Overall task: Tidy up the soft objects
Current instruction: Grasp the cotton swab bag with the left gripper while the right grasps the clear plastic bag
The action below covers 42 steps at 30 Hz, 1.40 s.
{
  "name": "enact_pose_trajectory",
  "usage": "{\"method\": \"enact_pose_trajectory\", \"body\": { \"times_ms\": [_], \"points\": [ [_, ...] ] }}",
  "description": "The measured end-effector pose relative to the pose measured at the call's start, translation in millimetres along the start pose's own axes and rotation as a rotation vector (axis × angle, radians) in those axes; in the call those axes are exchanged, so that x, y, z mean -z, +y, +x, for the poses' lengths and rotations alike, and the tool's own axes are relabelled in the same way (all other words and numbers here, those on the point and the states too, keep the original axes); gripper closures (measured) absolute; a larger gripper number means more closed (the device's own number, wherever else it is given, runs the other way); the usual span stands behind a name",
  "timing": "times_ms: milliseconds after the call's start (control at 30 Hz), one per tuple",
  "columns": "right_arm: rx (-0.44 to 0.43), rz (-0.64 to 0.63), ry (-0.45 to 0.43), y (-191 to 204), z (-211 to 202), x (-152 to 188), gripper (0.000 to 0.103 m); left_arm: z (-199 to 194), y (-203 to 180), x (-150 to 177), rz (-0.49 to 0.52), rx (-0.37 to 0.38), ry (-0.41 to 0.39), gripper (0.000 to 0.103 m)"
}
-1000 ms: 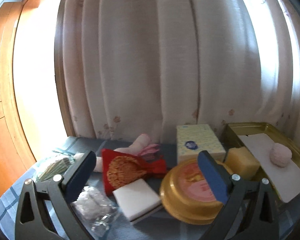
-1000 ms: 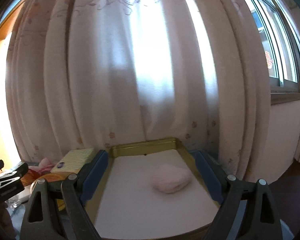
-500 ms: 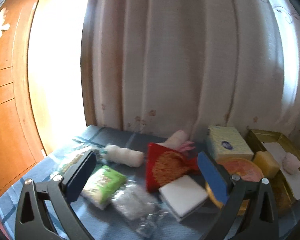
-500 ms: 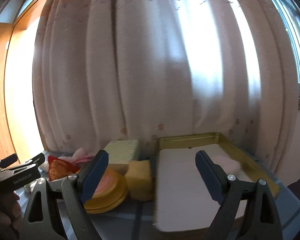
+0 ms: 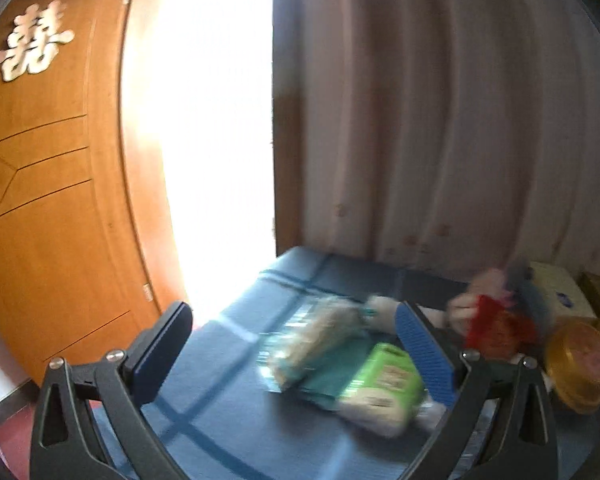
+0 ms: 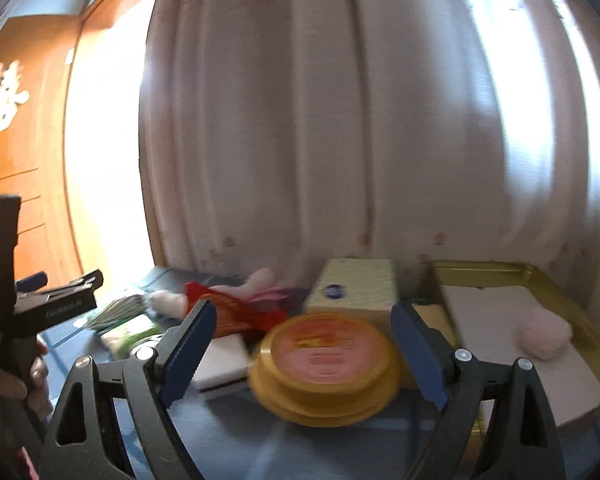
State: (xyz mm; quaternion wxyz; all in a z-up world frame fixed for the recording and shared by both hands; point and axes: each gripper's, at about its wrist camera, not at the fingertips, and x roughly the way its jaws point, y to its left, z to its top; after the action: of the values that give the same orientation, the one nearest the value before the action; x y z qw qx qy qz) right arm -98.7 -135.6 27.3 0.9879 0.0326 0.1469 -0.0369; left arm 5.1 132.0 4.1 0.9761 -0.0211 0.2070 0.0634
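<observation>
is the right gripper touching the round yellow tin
Apart. The right wrist view shows the right gripper open and empty, its pads either side of the round yellow tin, which sits farther off.

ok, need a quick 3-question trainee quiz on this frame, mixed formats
1. True or false: the right gripper is shut on the round yellow tin.
2. Multiple choice: what lies on the white liner of the gold tray?
A. a green packet
B. a pink fluffy pad
C. a red pouch
3. Fill in: in the left wrist view, the packet nearest the left gripper, on the blue cloth, is ____ in colour.

Key
1. False: its jaws stand wide apart with nothing pressed between them; the tin sits on the table beyond.
2. B
3. Green: the green packet.
</observation>
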Motion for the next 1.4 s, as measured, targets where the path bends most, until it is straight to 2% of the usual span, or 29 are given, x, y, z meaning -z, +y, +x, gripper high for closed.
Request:
{"method": "enact_pose_trajectory", "body": {
  "times_ms": [200, 367, 600, 700, 867, 1100, 1267, 1400],
  "points": [
    [-0.108, -0.064, 0.048, 43, 14, 0, 0.013, 12, 30, -3, -0.043, -0.047, 0.034, 0.001],
    [-0.215, -0.107, 0.153, 75, 36, 1, 0.013, 23, 44, -1, -0.072, -0.067, 0.08, 0.001],
    [-0.283, -0.158, 0.243, 102, 56, 5, 0.013, 32, 57, -4, -0.083, -0.09, 0.109, 0.002],
    [-0.308, -0.157, 0.279, 105, 62, 6, 0.024, 34, 62, -6, -0.085, -0.089, 0.117, 0.002],
    [-0.348, -0.16, 0.367, 112, 78, 9, 0.024, 38, 69, -5, -0.102, -0.08, 0.135, 0.002],
    [-0.335, -0.258, 0.478, 140, 105, 19, 0.024, 45, 79, -6, -0.15, -0.056, 0.181, 0.004],
    [-0.324, -0.284, 0.563, 144, 123, 26, 0.024, 50, 87, -4, -0.183, -0.036, 0.213, 0.004],
    [-0.303, -0.363, 0.561, 153, 128, 28, 0.024, 50, 85, -4, -0.172, -0.034, 0.219, 0.004]
  ]
}}
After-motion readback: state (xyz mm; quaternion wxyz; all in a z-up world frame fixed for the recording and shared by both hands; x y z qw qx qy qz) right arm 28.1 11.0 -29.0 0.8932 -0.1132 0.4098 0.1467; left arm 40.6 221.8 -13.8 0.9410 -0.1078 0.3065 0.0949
